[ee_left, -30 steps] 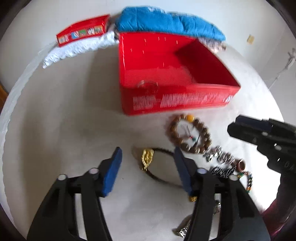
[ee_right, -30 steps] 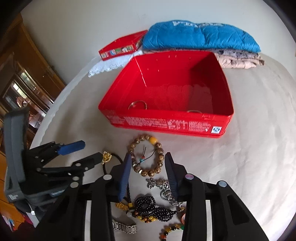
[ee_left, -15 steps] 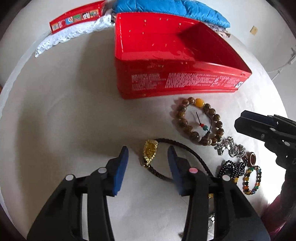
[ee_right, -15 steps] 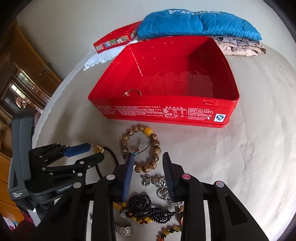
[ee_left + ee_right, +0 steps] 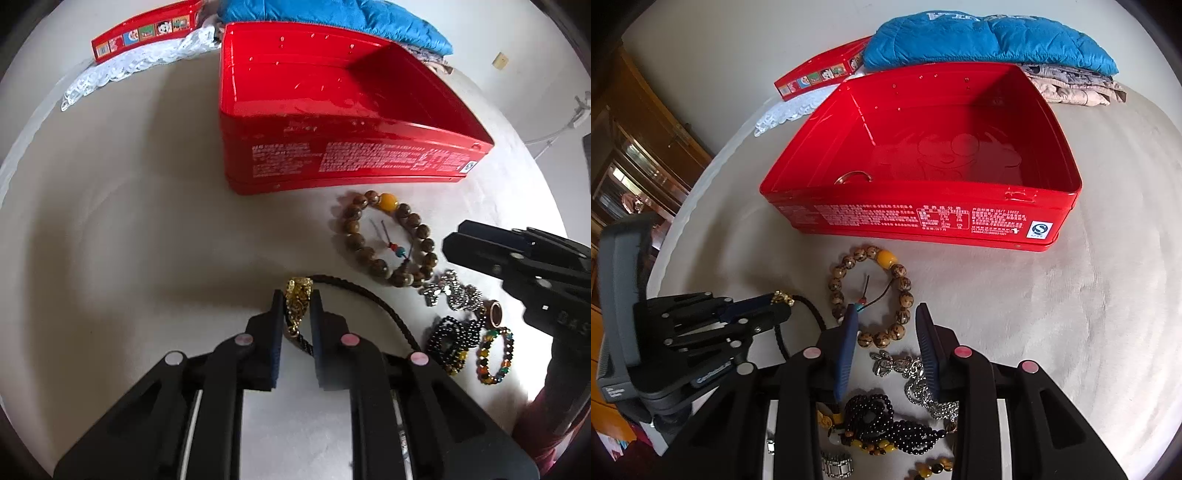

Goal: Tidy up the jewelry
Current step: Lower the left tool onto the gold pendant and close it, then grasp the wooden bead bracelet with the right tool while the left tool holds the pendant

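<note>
My left gripper (image 5: pixel 295 301) is shut on the gold pendant (image 5: pixel 300 288) of a dark cord necklace (image 5: pixel 373 299) that lies on the pale table. The right wrist view also shows that gripper (image 5: pixel 775 306) with the pendant (image 5: pixel 783 297) at its tips. My right gripper (image 5: pixel 886 314) hovers partly open over the near side of a wooden bead bracelet (image 5: pixel 905 291); its pads do not press on the beads. Beyond the bracelet (image 5: pixel 355 240) stands an open red tin (image 5: pixel 923 218) with a ring (image 5: pixel 853 177) inside.
Near the right gripper lie a silver chain (image 5: pixel 916 384), a black bead strand (image 5: pixel 886 417) and a multicoloured bracelet (image 5: pixel 495 354). Behind the tin are folded blue cloth (image 5: pixel 990 40), the red lid (image 5: pixel 820 77) and a lace doily (image 5: pixel 129 66). A wooden cabinet (image 5: pixel 639 147) stands left.
The left jaws have gone from wide open to shut on the gold pendant. The right gripper has sunk slightly toward the wooden bracelet, its jaws hardly changed.
</note>
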Available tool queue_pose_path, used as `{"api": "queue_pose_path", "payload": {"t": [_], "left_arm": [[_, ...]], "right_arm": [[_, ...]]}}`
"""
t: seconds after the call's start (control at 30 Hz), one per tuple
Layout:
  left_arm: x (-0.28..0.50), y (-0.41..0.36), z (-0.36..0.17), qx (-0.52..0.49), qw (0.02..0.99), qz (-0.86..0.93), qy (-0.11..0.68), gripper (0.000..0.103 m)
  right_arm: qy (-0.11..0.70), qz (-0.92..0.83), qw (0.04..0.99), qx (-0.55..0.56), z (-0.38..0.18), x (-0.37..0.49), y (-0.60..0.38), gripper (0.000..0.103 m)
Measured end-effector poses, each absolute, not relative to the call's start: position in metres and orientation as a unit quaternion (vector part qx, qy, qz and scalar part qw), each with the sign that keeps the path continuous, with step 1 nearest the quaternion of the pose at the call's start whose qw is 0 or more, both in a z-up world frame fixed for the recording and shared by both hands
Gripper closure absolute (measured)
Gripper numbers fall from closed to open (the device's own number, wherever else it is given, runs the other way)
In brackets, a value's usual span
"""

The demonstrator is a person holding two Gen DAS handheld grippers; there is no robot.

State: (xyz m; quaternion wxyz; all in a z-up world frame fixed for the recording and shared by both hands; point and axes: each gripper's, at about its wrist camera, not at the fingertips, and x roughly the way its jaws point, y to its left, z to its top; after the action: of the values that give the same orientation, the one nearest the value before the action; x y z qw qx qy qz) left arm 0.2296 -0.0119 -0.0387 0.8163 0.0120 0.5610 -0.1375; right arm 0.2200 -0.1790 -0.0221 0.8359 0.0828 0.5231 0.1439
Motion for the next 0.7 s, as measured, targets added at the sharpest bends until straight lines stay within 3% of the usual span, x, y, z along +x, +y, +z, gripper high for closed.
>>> {"api": "queue_pose_path", "payload": {"t": [0.57, 0.7], "left_arm": [[0.226, 0.008, -0.014, -0.031, 0.830, -0.141, 0.538, 0.091], [0.226, 0.006, -0.016, -0.029, 0.830, -0.141, 0.539, 0.091]], "right_arm": [[0.539, 0.132, 0.829, 0.073, -0.042, 0.231, -0.169, 0.064], [0.549, 0.120, 0.824, 0.076, -0.053, 0.238, -0.172, 0.078]]}}
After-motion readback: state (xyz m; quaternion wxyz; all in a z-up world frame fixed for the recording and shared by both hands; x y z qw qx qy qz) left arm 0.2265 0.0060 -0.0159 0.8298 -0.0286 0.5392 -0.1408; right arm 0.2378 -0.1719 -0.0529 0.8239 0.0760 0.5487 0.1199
